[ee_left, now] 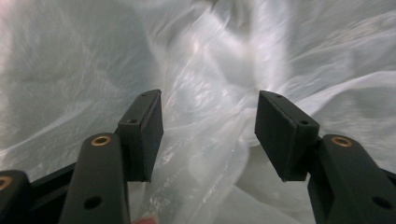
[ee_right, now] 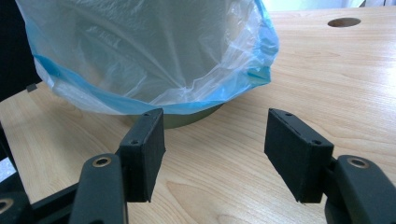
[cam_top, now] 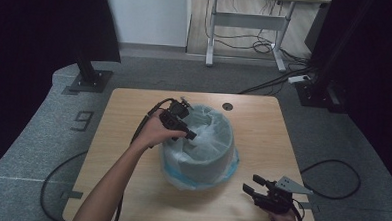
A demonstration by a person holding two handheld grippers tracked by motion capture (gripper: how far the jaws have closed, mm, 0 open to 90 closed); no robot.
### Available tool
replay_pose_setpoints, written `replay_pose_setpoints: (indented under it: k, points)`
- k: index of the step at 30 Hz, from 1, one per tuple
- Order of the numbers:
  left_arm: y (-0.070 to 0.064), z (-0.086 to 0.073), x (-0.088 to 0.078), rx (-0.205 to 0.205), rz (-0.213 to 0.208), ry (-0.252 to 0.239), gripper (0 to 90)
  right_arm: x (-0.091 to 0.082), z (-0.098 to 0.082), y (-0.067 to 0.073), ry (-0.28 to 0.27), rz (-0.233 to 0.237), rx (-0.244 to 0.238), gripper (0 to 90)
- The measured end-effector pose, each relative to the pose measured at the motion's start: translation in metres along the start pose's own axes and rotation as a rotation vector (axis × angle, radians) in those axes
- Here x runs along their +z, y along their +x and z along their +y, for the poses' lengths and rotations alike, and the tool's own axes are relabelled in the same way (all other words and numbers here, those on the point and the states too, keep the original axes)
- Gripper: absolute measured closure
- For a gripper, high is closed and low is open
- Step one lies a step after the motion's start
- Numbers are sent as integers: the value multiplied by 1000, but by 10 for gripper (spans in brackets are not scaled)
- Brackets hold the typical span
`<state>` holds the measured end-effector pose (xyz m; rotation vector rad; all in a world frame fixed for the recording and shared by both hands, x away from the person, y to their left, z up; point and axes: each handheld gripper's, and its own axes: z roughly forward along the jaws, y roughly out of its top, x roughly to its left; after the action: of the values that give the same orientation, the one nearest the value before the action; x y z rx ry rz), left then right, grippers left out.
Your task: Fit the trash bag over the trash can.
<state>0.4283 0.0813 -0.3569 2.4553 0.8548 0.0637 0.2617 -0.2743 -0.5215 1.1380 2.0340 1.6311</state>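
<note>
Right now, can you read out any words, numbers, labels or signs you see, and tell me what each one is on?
"9": a large dark numeral on the grey floor mat, left of the table in the high view.
No print can be read on the plastic bag or on the grey bin it lines.
No lettering can be made out on the left gripper or the right gripper.

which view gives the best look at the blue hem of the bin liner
The right gripper view: the liner's blue hem hangs over the bin's outside, close and sharp. The high view shows it small, low around the bin. The left gripper view shows crumpled clear plastic, no blue.
</note>
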Motion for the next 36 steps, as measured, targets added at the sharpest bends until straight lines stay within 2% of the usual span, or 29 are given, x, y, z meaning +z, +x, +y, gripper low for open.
replay_pose_setpoints:
  k: [5,6,11,14,15,21,23,26,31,32,36]
  points:
    - [-12,0,-10,30,-18,-42,414,0,0,0,1,1,-1,374]
    - [-18,0,-12,47,-38,-48,413,1,0,1,5,1,-5,373]
    - [-33,2,-10,90,-63,-62,410,2,0,2,7,3,-6,373]
    - [-39,3,-8,101,-87,-67,409,2,-1,2,9,3,-4,373]
    - [-43,5,-5,116,-92,-58,409,2,-1,2,10,3,-4,373]
    - [-50,9,7,131,-99,-13,409,2,-1,2,9,3,-6,373]
    - [-53,13,17,150,-86,40,408,2,-1,1,9,3,-5,373]
    - [-53,16,25,158,-86,83,408,2,-1,1,9,2,-6,373]
    - [-53,19,33,157,-89,116,409,1,-1,1,9,0,-4,373]
    - [-54,20,36,156,-89,140,409,2,-1,0,10,0,-4,373]
    - [-55,20,36,160,-94,147,407,1,-1,1,10,2,-6,373]
